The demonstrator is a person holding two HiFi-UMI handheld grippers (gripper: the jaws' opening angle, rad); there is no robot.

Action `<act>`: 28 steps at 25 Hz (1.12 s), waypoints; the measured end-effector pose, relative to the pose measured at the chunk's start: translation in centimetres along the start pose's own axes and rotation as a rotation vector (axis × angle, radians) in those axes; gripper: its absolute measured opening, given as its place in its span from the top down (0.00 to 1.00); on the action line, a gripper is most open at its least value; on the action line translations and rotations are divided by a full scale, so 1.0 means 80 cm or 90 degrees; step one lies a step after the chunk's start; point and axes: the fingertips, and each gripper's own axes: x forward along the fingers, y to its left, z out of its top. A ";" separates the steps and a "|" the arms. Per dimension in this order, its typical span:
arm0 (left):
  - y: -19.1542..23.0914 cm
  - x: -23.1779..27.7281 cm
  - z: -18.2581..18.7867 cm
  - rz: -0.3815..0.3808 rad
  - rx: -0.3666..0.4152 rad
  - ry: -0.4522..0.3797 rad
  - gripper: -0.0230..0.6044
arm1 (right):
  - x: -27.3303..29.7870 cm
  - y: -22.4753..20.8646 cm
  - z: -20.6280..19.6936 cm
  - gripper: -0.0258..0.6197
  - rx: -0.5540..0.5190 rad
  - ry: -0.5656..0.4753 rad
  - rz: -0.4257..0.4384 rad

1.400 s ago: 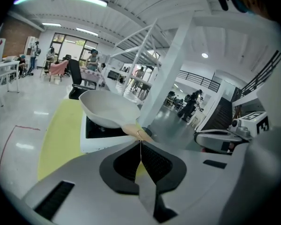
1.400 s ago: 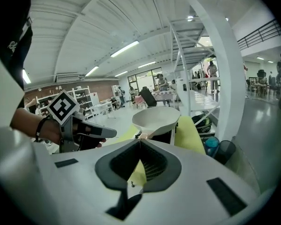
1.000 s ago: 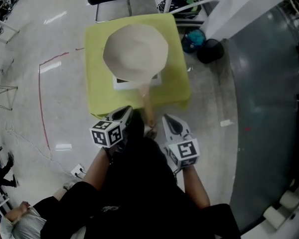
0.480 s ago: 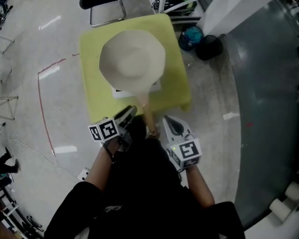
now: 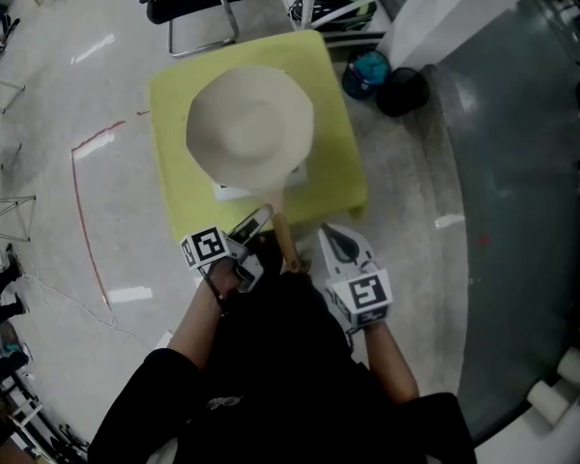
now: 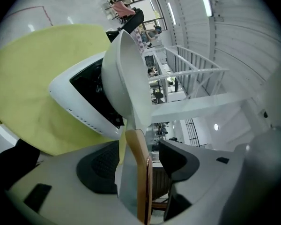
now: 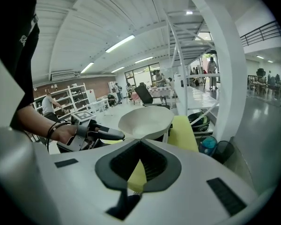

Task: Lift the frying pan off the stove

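Mostly pan (image 5: 249,129) hides stove (image 6: 65,100); left gripper (image 6: 140,161) just opening, handle (image 5: 282,240) between jaws; right gripper (image 7: 140,142) closed, empty.

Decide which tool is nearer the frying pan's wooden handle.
Left. The left tool has just been opening its jaws, which straddle the handle without gripping it; the right tool, shut, sits apart on the handle's right.

The person wears a black shirt (image 5: 271,356) with short sleeves. Just in front of the shirt, the left gripper (image 5: 258,218) and right gripper (image 5: 329,232) are light grey with dark bumpy pads. Each has a white cube (image 5: 361,294) with black square marks.
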 end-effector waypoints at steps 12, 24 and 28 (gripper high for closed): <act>0.003 0.029 0.000 -0.030 -0.039 -0.005 0.50 | -0.004 0.001 -0.010 0.94 0.010 0.009 -0.005; 0.003 0.062 0.002 -0.061 -0.052 0.023 0.50 | 0.008 0.009 -0.006 0.94 0.017 0.019 -0.002; 0.005 0.068 -0.002 -0.065 -0.066 0.029 0.50 | 0.011 0.010 -0.008 0.94 0.012 0.028 0.002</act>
